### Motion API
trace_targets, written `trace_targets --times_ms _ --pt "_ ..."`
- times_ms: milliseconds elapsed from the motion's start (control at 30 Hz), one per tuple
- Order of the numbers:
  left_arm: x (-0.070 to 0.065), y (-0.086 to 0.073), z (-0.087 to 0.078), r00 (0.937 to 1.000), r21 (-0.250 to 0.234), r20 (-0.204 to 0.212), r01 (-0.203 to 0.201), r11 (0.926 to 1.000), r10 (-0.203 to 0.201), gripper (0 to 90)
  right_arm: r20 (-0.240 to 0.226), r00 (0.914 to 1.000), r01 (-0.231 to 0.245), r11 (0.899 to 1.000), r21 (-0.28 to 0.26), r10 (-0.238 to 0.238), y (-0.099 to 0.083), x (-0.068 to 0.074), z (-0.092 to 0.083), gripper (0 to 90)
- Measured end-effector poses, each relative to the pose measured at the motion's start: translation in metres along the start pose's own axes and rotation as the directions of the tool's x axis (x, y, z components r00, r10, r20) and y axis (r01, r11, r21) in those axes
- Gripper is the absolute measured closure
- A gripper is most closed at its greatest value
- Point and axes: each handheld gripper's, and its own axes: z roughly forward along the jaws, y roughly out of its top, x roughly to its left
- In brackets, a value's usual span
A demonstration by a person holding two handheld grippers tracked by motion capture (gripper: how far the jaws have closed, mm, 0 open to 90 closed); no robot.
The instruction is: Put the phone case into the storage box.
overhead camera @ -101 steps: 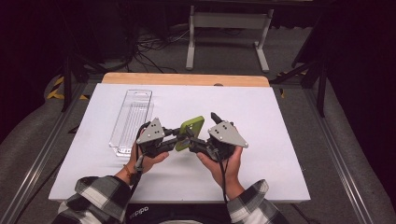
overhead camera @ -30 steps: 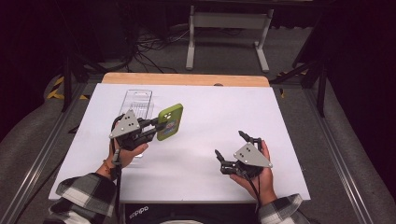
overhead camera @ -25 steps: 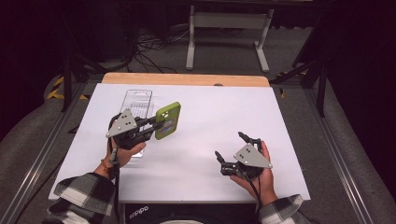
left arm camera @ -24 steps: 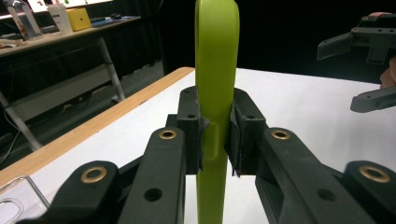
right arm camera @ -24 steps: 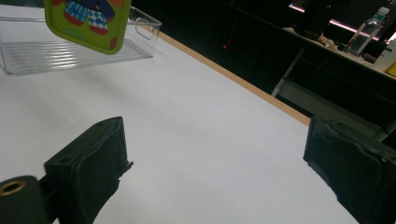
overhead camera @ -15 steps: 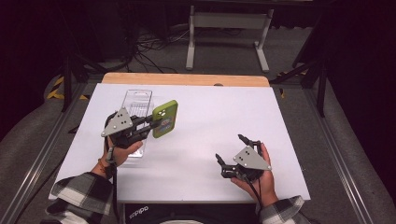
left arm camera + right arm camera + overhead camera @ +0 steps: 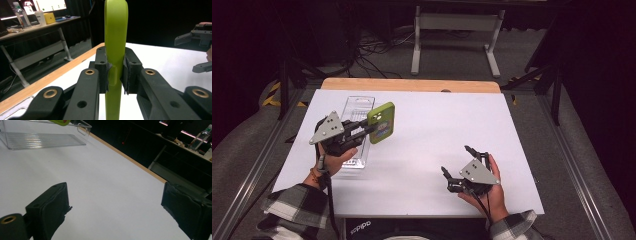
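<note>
From the high view, my left hand-held gripper [image 7: 371,129] is clamped on a lime-green phone case [image 7: 381,122], holding it up on edge above the right rim of a clear plastic tray [image 7: 357,107] that lies at the left of the white table [image 7: 432,135]. My right hand-held gripper [image 7: 458,166] rests low near the table's front right, jaws spread with nothing between them, well apart from the case. A wooden strip [image 7: 412,85] runs along the table's far edge, with a grey metal stand [image 7: 457,22] on the floor beyond.

In the left gripper view, the black padded jaws press both flat sides of the smooth, round-edged case [image 7: 116,50], standing upright; the other gripper [image 7: 197,50] shows far right.

In the right gripper view, two worn black pads [image 7: 53,207] stand wide over bare white tabletop; the ribbed clear tray [image 7: 42,141] lies ahead at upper left.
</note>
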Motion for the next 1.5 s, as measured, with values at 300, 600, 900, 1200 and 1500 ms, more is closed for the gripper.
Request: trace_targets --times_ms 300,600,900,1200,1500 --pt "0.008 0.002 -0.009 0.9999 -0.017 -0.011 -0.001 0.9999 0.000 77.5 -0.004 1.0000 0.004 1.000 0.000 -0.004 -0.001 0.001 0.001 8.8" --pt "0.014 0.002 -0.015 0.9994 -0.034 -0.034 0.007 0.9994 -0.009 77.5 0.003 1.0000 0.001 1.000 -0.006 -0.001 -0.001 0.001 0.001 8.5" --pt "0.023 -0.001 -0.019 0.9986 -0.032 -0.050 0.016 0.9994 -0.017 77.5 0.011 0.9999 -0.010 1.000 -0.016 0.010 -0.001 0.000 0.001 6.8" --pt "0.030 -0.004 -0.022 0.9977 -0.027 -0.063 0.025 0.9993 -0.027 77.5 0.003 1.0000 -0.003 1.000 -0.010 0.003 -0.002 0.001 0.003 6.8" --pt "0.037 -0.006 -0.026 0.9959 -0.028 -0.084 0.031 0.9991 -0.033 77.5 -0.001 1.0000 0.001 1.000 -0.010 -0.001 -0.002 0.001 0.003 7.0"
